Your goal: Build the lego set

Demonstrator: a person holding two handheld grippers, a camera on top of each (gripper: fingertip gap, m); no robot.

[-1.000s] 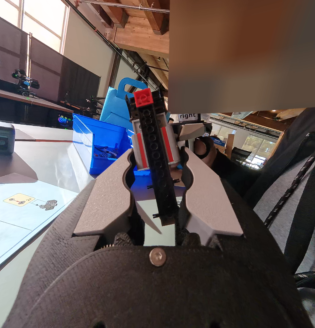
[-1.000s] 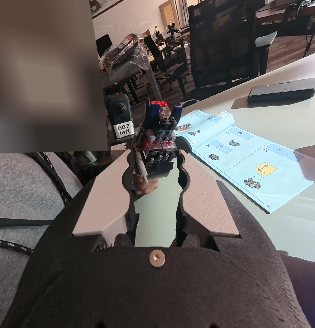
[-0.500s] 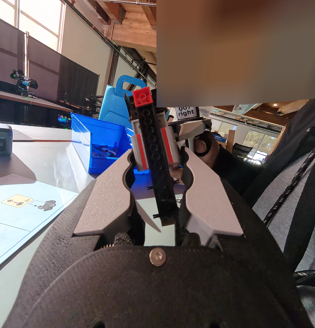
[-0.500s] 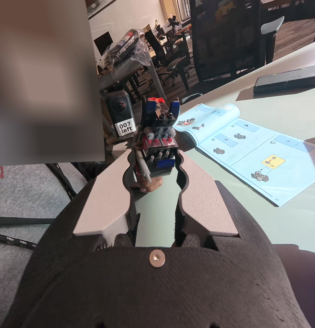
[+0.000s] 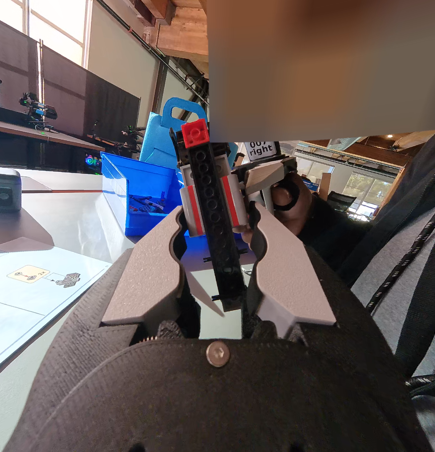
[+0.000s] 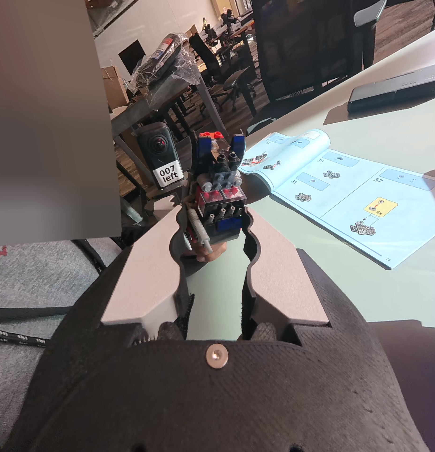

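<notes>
**Model held up between both tools, mid-build**

I judge this a checking or re-gripping pause; next I need the booklet's (image 6: 353,195) step. My left gripper's (image 5: 215,225) fingers clamp the lego model (image 5: 211,208) at twelve o'clock, above the tabletop (image 5: 72,220). My right gripper's (image 6: 212,227) fingers flank its far end; whether they pinch it, I cannot tell.

An open-plan office workshop is being shown: office chairs (image 6: 232,80) and desks (image 6: 162,95) upper centre, exposed timber beams (image 5: 182,29) at top.
</notes>
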